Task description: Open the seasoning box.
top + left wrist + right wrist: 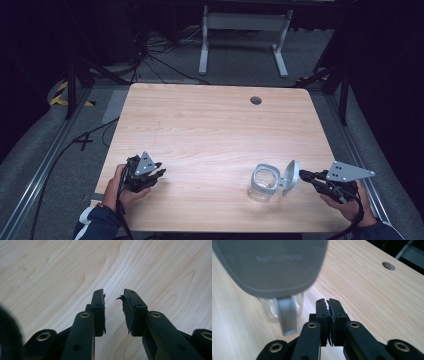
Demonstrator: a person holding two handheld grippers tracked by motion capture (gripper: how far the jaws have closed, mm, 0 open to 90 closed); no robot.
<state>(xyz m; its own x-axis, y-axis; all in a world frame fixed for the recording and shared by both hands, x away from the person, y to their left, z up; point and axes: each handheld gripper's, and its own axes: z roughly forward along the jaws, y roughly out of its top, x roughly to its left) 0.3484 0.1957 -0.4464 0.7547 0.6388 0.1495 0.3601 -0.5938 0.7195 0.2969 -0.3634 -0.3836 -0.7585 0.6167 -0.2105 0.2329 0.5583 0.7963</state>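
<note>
Lid [290,176] of the clear jar [263,183] stands flipped open, right claw [305,174] pressed together beside it, probably just touching. Left claw [159,174] spread, empty on the table [210,125]. Next I'd steady the jar.

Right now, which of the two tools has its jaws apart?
The left tool, held over bare wood at the table's near left, has a clear gap between its jaws. The right tool, beside the clear jar's raised lid, is shut.
</note>
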